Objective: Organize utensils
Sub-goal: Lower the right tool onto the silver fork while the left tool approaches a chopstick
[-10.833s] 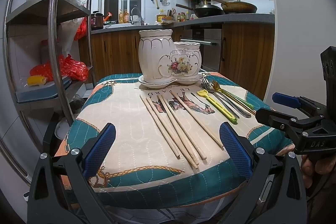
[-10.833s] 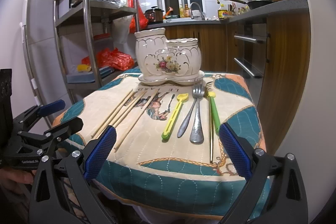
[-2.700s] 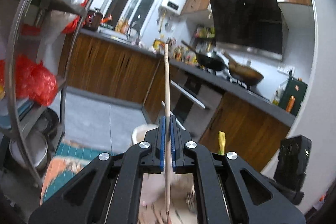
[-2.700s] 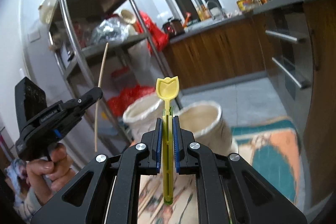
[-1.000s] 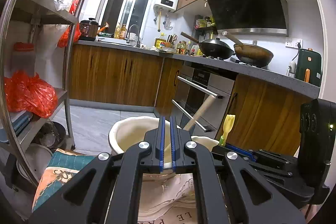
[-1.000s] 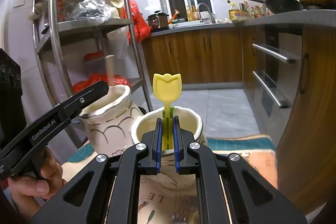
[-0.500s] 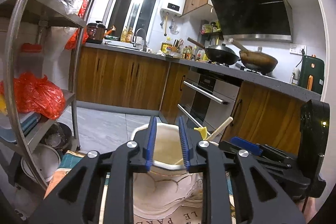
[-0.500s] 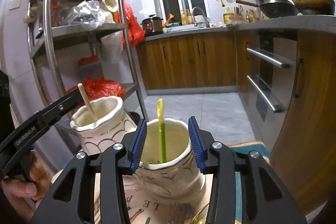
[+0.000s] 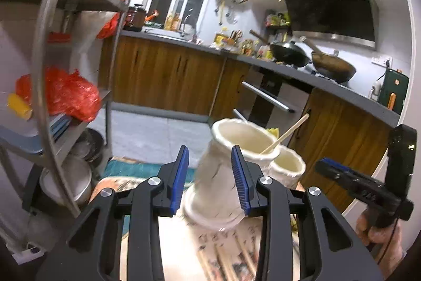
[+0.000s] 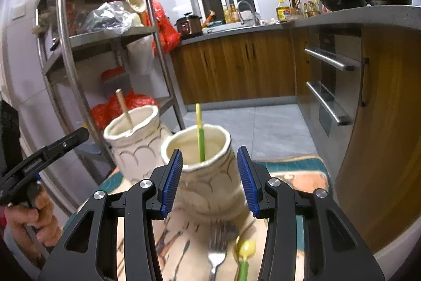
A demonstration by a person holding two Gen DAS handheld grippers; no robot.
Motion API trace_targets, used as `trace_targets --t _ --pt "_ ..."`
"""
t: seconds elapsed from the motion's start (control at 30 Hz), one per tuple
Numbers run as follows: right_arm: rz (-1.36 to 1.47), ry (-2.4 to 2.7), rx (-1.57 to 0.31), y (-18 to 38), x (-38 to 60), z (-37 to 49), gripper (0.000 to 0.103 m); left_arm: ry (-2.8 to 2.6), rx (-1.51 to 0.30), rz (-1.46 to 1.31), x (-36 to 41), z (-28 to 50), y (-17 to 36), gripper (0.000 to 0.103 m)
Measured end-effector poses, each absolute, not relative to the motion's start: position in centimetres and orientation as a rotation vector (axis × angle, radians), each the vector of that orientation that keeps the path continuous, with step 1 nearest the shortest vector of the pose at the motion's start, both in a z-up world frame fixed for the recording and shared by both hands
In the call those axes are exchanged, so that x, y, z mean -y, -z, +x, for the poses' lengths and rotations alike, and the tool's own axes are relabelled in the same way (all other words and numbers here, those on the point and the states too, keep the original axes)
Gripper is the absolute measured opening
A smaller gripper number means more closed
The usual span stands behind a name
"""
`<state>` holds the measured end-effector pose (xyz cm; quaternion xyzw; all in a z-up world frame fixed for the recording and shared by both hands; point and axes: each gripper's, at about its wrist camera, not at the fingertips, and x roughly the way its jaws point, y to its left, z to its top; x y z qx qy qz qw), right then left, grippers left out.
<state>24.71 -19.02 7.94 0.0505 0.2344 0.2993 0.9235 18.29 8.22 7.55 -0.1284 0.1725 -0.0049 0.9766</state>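
Observation:
My left gripper (image 9: 210, 179) is empty, its jaws opening, just short of the tall cream ceramic holder (image 9: 229, 175). One wooden chopstick (image 9: 285, 134) leans in that holder. The short holder (image 9: 286, 165) stands to its right. Blurred chopsticks (image 9: 223, 260) lie on the cloth below. My right gripper (image 10: 209, 185) is open and empty in front of the short holder (image 10: 208, 175), where the yellow-green utensil (image 10: 200, 133) stands. In the right wrist view the tall holder (image 10: 134, 146) and its chopstick (image 10: 123, 107) are to the left. A fork (image 10: 217, 249) and a green-handled spoon (image 10: 244, 252) lie below.
A steel shelf rack (image 9: 42, 86) with red bags stands left of the table. Wooden cabinets (image 10: 236, 65) and oven handles (image 10: 326, 102) lie beyond. The patterned tablecloth (image 10: 302, 167) ends close behind the holders. A person's hand (image 10: 34, 217) grips the left tool.
Both grippers let go: the chopstick dropped into the tall holder, the yellow-green utensil into the short one. Both jaws opened and both hands drew back from the holders.

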Motion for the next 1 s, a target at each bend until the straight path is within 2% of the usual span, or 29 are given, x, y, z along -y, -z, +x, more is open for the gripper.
trace_targets --t 0.4,0.7,0.87,1.0 --pt "0.062 -0.653 -0.695 -4.0 20.9 22.2 0.040 0.042 -0.568 -0.231 -7.1 16.7 -3.1 0.034" --pt "0.006 -0.686 -0.776 -2.1 20.9 20.5 0.039 0.056 -0.669 -0.191 -5.6 15.4 -0.6 0.034" --pt "-0.027 -0.715 -0.818 -1.0 19.7 20.2 0.029 0.061 -0.737 -0.158 -4.6 15.2 0.8 0.033" --pt "-0.075 -0.713 -0.855 -0.1 18.5 20.3 0.026 0.066 -0.783 -0.116 -3.7 15.5 1.9 0.033"
